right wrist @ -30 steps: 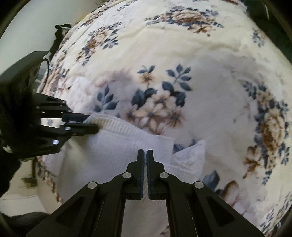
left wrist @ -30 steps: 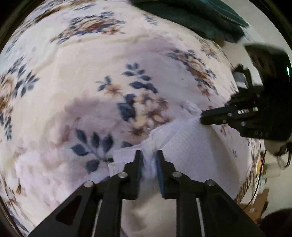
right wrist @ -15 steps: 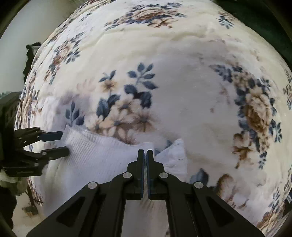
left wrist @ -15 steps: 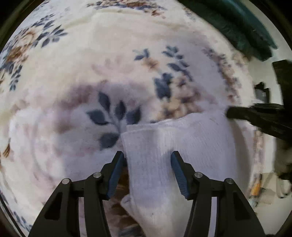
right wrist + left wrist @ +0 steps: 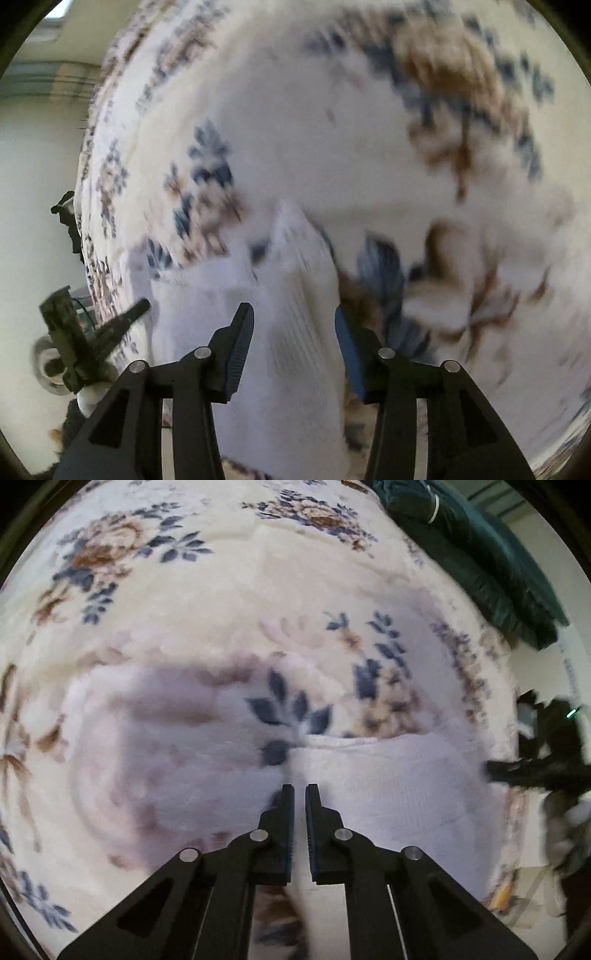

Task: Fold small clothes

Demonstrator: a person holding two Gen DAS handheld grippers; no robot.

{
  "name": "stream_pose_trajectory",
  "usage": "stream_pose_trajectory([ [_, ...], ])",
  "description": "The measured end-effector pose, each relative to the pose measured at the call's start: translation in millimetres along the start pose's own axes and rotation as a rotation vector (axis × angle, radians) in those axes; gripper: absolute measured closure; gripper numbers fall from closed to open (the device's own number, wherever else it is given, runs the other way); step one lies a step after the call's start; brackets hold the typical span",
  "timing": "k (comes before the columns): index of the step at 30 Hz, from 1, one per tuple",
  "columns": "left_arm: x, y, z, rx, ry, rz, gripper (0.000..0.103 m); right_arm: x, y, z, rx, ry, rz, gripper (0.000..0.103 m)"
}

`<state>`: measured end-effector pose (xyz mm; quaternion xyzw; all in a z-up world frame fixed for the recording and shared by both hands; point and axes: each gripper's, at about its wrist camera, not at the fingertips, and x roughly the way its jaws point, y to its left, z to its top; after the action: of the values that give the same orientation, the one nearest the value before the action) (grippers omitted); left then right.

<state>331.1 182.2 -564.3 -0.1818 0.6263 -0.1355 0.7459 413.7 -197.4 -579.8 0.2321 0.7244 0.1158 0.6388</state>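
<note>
White sock (image 5: 388, 786) (folded) between right gripper (image 5: 294, 332) fingers (image 5: 240, 332)

The right wrist view is smeared throughout: the blanket (image 5: 369, 129) flowers are streaks, and the sock (image 5: 295, 314) ribs barely read. The sock's near end runs off the lower edge behind the right gripper (image 5: 293, 325). In the left wrist view, the sock (image 5: 388, 794) passes under the left gripper (image 5: 300, 794), so whether it is pinched cannot be told. At the right edge the other gripper (image 5: 517, 770) is a dark blur, cut off.
</note>
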Motion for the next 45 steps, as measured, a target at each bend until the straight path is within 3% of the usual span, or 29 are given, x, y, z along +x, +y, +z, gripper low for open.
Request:
stream_pose_trajectory([
  [1,1,0,1,-0.023,0.015,-0.027,0.095,1,-1,0,0.004,-0.029,0.017,0.085],
  [2,2,-1,1,-0.033,0.025,-0.044,0.094,-1,0,-1,0.010,-0.071,0.015,0.098],
  [5,4,-7,-1,-0.028,0.027,-0.039,0.069,-24,8,4,0.017,-0.227,-0.013,0.099],
  [6,6,-10,-2,-0.032,0.027,-0.038,0.057,-22,6,7,0.031,-0.213,-0.011,0.099],
  [7,5,-11,-5,-0.043,0.026,-0.042,0.054,-14,6,11,0.043,-0.170,-0.005,0.099],
  [11,-14,-10,-33,-0.096,0.023,-0.058,0.054,-5,3,4,0.029,-0.038,-0.045,0.093],
  [13,-28,-8,-61,-0.129,0.021,-0.066,0.054,-20,-5,-15,0.032,-0.036,-0.013,0.075],
  [14,-31,-7,-74,-0.145,0.028,-0.063,0.054,-28,-11,-28,0.039,-0.035,0.002,0.057],
  [15,-32,-6,-89,-0.161,0.043,-0.067,0.054,-36,-19,-43,0.053,-0.036,0.016,0.050],
  [17,-31,-3,-120,-0.191,0.087,-0.072,0.054,-37,-36,-69,0.087,-0.005,0.036,0.050],
  [21,-19,-4,-167,-0.237,0.133,-0.158,0.057,-7,-68,-133,0.167,0.147,0.131,0.050],
  [23,-18,-11,-179,-0.211,0.110,-0.153,0.086,14,-73,-155,0.188,0.215,0.200,0.050],
  [24,-19,-13,-181,-0.212,0.109,-0.135,0.091,23,-72,-165,0.179,0.225,0.222,0.051],
  [25,-20,-12,-182,-0.221,0.101,-0.120,0.092,23,-69,-173,0.160,0.177,0.193,0.056],
  [26,-24,-7,-183,-0.240,0.081,-0.116,0.092,24,-69,-179,0.152,0.150,0.175,0.078],
  [27,-24,-1,-184,-0.260,0.078,-0.126,0.092,24,-72,-181,0.178,0.123,0.164,0.090],
  [29,-24,10,-187,-0.295,0.078,-0.129,0.093,18,-83,-181,0.236,0.066,0.123,0.095],
  [32,-32,19,-184,-0.333,0.109,-0.182,0.088,22,-76,-176,0.206,0.111,0.109,0.095],
  [35,-47,19,-166,-0.317,0.058,-0.156,0.060,16,-55,-162,0.114,0.157,0.048,0.091],
  [36,-49,20,-160,-0.315,0.034,-0.157,0.044,10,-49,-156,0.100,0.142,0.045,0.090],
  [37,-49,21,-149,-0.313,0.006,-0.158,0.042,3,-45,-148,0.095,0.105,0.062,0.089],
  [38,-46,21,-136,-0.306,-0.016,-0.158,0.042,-4,-42,-141,0.095,0.068,0.079,0.076],
  [39,-41,19,-121,-0.283,-0.034,-0.155,0.042,-8,-40,-131,0.099,0.031,0.093,0.057],
  [40,-35,16,-105,-0.255,-0.046,-0.137,0.042,-9,-38,-120,0.100,-0.004,0.102,0.049],
  [45,6,6,-42,-0.176,-0.062,-0.097,0.044,1,-20,-59,0.109,-0.098,0.196,0.047],
])
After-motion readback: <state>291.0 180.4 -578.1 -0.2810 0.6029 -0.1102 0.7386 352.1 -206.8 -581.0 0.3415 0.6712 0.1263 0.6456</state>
